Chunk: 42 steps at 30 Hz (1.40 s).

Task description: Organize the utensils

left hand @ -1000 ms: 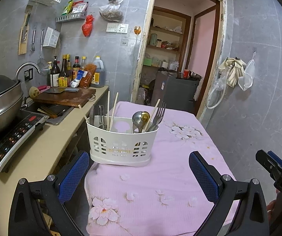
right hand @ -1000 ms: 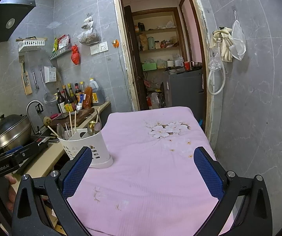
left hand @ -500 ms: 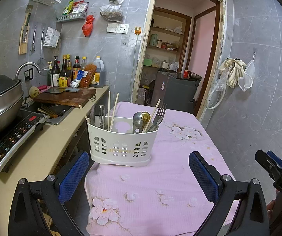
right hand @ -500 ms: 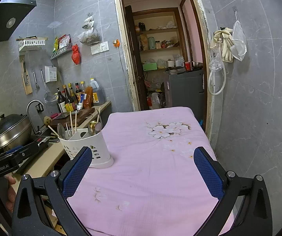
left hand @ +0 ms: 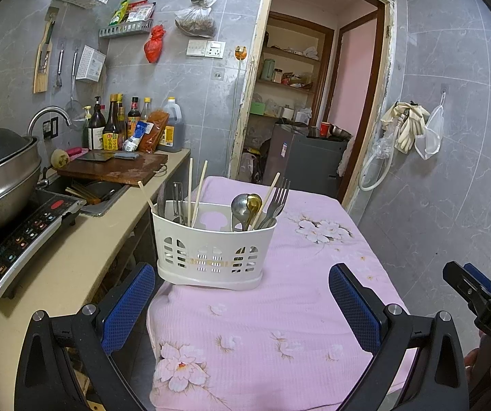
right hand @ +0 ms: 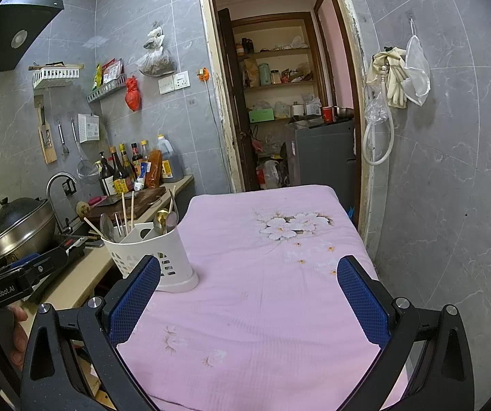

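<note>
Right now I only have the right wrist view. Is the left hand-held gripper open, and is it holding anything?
Observer: The left hand-held gripper is open and empty. The white utensil basket stands straight ahead of it on the pink tablecloth.
Operator: Is there a fork in the basket? I can only make out spoons and chopsticks.
Observer: Yes. A fork stands beside the spoons, in the right-hand compartment as the left camera sees it.
</note>
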Motion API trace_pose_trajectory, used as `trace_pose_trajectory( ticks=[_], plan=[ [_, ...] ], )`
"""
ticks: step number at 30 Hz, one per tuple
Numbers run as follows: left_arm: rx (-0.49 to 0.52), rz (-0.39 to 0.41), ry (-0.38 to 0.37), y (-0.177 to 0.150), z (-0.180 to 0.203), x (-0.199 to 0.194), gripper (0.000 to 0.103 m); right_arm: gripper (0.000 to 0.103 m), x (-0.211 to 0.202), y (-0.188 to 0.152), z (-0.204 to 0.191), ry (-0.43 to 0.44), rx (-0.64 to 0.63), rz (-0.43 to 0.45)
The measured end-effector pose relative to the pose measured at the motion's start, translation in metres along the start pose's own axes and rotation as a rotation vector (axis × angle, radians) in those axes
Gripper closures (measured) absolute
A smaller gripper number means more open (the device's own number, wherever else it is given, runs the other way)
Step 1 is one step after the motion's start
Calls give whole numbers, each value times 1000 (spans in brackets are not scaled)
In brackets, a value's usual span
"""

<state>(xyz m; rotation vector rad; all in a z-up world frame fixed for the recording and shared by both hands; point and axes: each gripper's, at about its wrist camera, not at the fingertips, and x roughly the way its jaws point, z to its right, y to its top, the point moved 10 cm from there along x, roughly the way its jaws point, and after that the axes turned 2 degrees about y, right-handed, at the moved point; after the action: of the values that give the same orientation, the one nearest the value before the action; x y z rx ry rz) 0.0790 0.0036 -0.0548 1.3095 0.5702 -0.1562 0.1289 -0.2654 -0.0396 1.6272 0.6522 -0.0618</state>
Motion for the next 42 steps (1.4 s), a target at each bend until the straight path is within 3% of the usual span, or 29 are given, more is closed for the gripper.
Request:
trace_pose_trajectory(
  ticks=[42],
  plan=[
    [-3,-1,-2,0,0,0,1,1,-1,0,-3,-2,0,0]
  ],
)
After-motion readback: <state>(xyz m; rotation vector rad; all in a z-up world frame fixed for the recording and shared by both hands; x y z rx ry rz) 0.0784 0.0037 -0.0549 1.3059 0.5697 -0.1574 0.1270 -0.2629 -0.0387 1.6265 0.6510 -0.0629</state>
